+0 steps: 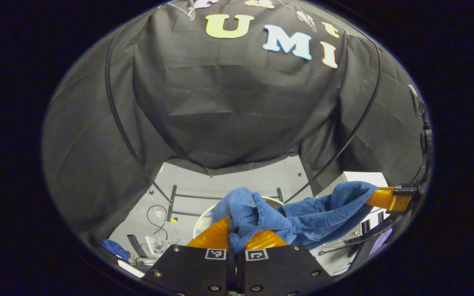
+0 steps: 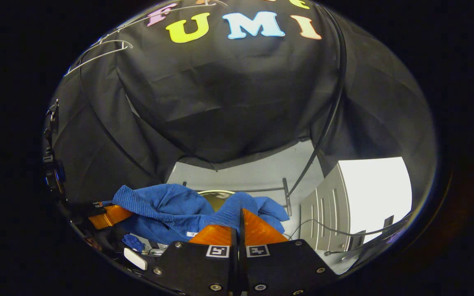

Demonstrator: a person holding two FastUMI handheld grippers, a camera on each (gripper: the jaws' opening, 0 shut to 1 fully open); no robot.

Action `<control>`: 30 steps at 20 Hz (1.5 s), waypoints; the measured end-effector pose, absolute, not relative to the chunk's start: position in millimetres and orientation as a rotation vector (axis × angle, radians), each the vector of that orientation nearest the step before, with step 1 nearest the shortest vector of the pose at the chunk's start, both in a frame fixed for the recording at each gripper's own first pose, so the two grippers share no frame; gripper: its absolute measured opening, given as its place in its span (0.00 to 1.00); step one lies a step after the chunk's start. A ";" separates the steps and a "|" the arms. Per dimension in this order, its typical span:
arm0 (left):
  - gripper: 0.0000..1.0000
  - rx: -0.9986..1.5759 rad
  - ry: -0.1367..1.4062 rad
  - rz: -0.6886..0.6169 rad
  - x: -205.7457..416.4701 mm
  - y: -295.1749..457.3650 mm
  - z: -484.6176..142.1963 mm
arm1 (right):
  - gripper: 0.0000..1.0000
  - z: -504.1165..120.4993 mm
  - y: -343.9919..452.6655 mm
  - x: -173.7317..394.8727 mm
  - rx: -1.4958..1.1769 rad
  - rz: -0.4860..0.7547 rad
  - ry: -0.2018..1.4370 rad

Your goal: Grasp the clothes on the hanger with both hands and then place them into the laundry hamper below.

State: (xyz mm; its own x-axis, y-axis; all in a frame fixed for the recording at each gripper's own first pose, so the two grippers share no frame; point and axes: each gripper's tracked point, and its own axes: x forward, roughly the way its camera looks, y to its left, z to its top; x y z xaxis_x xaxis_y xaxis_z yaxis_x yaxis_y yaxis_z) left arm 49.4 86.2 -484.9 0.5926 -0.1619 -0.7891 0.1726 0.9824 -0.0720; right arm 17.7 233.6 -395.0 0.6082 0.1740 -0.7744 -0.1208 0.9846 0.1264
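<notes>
A blue ribbed garment [image 1: 303,218] hangs stretched between both grippers, above the round white-rimmed laundry hamper [image 1: 201,220]. In the left gripper view, my left gripper [image 1: 233,236] is shut on a bunched end of it at the bottom centre. My right gripper [image 1: 379,196] pinches the other end at the far right. In the right gripper view, my right gripper [image 2: 240,224] is shut on a fold of the garment [image 2: 163,201]. The left gripper [image 2: 115,214] grips it at the left. The hamper's rim [image 2: 214,192] shows just behind the cloth, its inside mostly hidden.
Bare white hangers [image 2: 101,51] hang high at the upper left. The rack's dark base bars [image 1: 173,201] and loose cables [image 1: 156,213] lie on the grey floor. A white cabinet [image 2: 331,205] stands to the right. A small blue cloth [image 1: 115,248] lies low left.
</notes>
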 end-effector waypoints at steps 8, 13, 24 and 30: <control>0.02 0.010 0.995 -0.217 47.5 95.7 -534.2 | 0.02 -431.9 236.9 6.8 0.046 0.122 0.975; 0.03 0.019 1.004 -0.215 50.4 100.7 -536.5 | 0.03 -432.0 239.9 3.0 0.056 0.100 1.002; 0.55 -0.053 0.977 -0.182 41.1 120.0 -522.4 | 0.65 -402.2 251.0 -2.3 0.078 0.079 1.021; 0.93 0.010 0.932 -0.180 51.0 139.7 -503.1 | 0.98 -367.6 213.9 11.8 0.093 -0.021 0.914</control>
